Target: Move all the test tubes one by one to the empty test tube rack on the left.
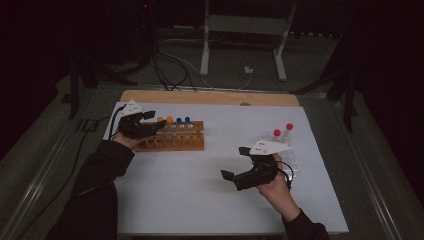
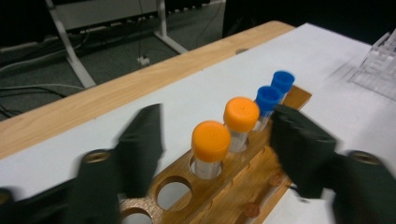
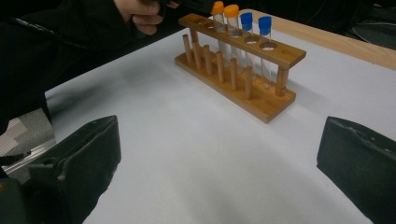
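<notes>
A wooden tube rack (image 1: pixel 172 141) stands at the left of the white table top (image 1: pixel 210 200). It holds two orange-capped tubes (image 2: pixel 211 142) (image 2: pixel 241 116) and two blue-capped tubes (image 2: pixel 268 99) (image 2: pixel 283 81), all upright in its holes. My left gripper (image 2: pixel 217 123) hovers at the rack's left end (image 1: pixel 155 123), open, one jaw on each side of the nearest orange-capped tube without touching it. My right gripper (image 1: pixel 235 162) is held over the table's right half, open and with nothing in it (image 3: pixel 222 140), and it faces the rack (image 3: pixel 243 77).
A clear plastic rack (image 1: pixel 290 157) with two red-capped tubes (image 1: pixel 277 133) (image 1: pixel 289 126) stands behind the right hand. A bare wooden strip (image 1: pixel 210 97) runs along the table's far edge. Beyond it are a metal stand (image 1: pixel 245 30) and cables (image 1: pixel 170 70) on the floor.
</notes>
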`<move>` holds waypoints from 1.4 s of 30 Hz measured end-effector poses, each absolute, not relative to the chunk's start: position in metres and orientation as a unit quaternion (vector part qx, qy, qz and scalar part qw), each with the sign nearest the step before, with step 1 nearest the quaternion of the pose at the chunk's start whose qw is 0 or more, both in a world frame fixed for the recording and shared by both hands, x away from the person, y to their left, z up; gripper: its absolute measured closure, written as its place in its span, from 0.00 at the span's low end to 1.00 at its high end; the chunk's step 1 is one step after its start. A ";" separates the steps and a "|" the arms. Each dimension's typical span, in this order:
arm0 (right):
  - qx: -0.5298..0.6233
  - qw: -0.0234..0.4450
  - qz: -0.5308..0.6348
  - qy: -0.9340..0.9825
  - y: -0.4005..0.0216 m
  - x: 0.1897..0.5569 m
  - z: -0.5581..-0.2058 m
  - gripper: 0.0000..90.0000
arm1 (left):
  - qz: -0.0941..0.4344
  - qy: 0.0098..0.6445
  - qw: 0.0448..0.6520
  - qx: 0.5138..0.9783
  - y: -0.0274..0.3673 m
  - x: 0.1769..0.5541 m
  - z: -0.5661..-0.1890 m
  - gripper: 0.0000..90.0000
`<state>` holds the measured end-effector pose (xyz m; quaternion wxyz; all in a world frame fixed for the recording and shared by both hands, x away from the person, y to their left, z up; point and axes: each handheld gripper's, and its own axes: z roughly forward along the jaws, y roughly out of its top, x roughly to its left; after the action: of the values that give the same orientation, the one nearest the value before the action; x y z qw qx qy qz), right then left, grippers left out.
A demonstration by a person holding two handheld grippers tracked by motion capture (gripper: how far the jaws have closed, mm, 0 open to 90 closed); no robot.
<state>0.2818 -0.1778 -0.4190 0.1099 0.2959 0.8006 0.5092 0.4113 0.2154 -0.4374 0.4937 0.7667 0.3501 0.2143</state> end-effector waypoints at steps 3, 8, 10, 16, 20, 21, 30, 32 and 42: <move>0.296 0.113 0.512 0.799 -0.180 0.282 -0.416 0.00 | 0.212 0.348 0.500 0.764 0.218 0.406 -0.431 0.24; 0.302 0.124 0.522 0.788 -0.189 0.283 -0.406 0.00 | 0.194 0.332 0.515 0.766 0.222 0.394 -0.421 0.14; 0.305 0.134 0.526 0.783 -0.196 0.284 -0.400 0.00 | 0.187 0.324 0.518 0.769 0.222 0.388 -0.418 0.09; 0.329 0.157 0.537 0.760 -0.223 0.291 -0.386 0.00 | 0.167 0.305 0.535 0.770 0.223 0.368 -0.413 0.02; 0.349 0.178 0.536 0.748 -0.248 0.298 -0.381 0.00 | 0.157 0.291 0.545 0.771 0.223 0.353 -0.411 0.02; 0.356 0.184 0.534 0.745 -0.255 0.300 -0.381 0.00 | 0.158 0.289 0.542 0.773 0.222 0.349 -0.411 0.02; 0.416 0.236 0.513 0.713 -0.321 0.314 -0.395 0.00 | 0.145 0.276 0.542 0.780 0.220 0.326 -0.424 0.02; 0.427 0.243 0.510 0.706 -0.334 0.317 -0.402 0.01 | 0.142 0.274 0.544 0.780 0.218 0.321 -0.427 0.02; 0.470 0.251 0.480 0.697 -0.359 0.344 -0.443 0.25 | 0.139 0.267 0.543 0.784 0.213 0.309 -0.439 0.02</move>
<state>0.3440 -0.3595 -0.4426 0.2506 0.4701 0.6967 0.4805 0.3085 0.2132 -0.4390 0.5430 0.7840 0.2670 0.1387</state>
